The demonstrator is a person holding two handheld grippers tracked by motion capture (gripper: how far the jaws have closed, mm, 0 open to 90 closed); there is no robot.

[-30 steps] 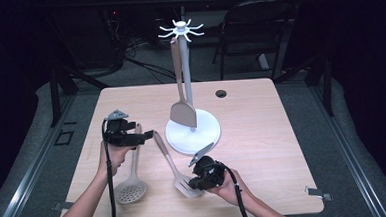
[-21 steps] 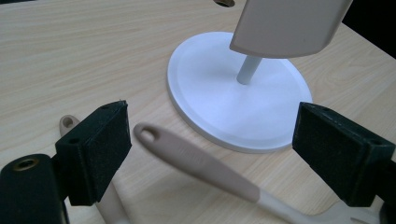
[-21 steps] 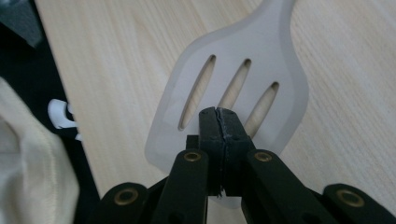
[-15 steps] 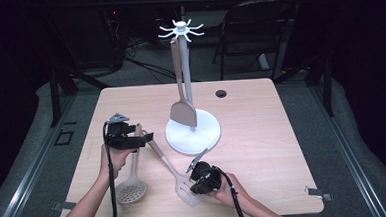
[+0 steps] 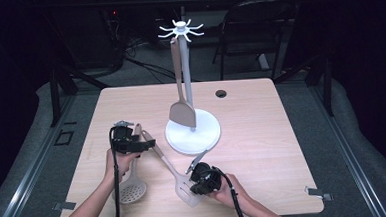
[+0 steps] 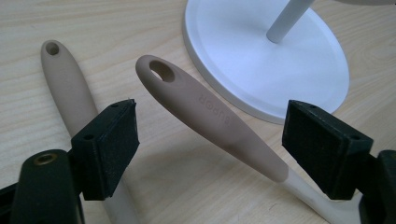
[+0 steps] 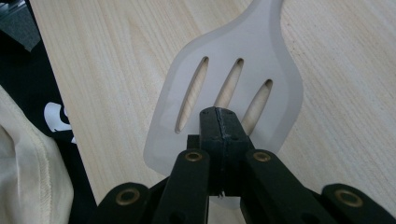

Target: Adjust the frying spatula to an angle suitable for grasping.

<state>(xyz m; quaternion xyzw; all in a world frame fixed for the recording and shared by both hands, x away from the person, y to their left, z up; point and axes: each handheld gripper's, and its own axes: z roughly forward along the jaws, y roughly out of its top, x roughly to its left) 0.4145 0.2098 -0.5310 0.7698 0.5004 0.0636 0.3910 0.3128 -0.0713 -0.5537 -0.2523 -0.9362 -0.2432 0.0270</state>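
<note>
A slotted turner [image 5: 168,165] lies slanted on the wooden table [image 5: 263,150], its tan handle [image 6: 205,112] pointing at the white rack base [image 6: 266,60]. My left gripper [image 5: 145,142] hangs low over that handle. Its jaws [image 6: 215,135] have just been closing and still stand open on either side of the handle, the pads clear of it. My right gripper [image 5: 195,186] is shut on the turner's pale slotted blade [image 7: 233,88], pinching its near edge [image 7: 219,116]. A skimmer [image 5: 131,190] lies beside it, under the left hand, its handle [image 6: 65,88] to the left of the jaws.
The white hook rack [image 5: 186,89] stands mid-table on its round base [image 5: 207,133], with a tan spatula [image 5: 183,114] hanging from one hook. A dark cable hole [image 5: 221,93] sits near the far edge. A chair [image 5: 256,25] stands behind the table. Bare wood lies to the right.
My left gripper has sunk toward the table, over the turner's handle. The right gripper has stayed on the blade, almost still.
</note>
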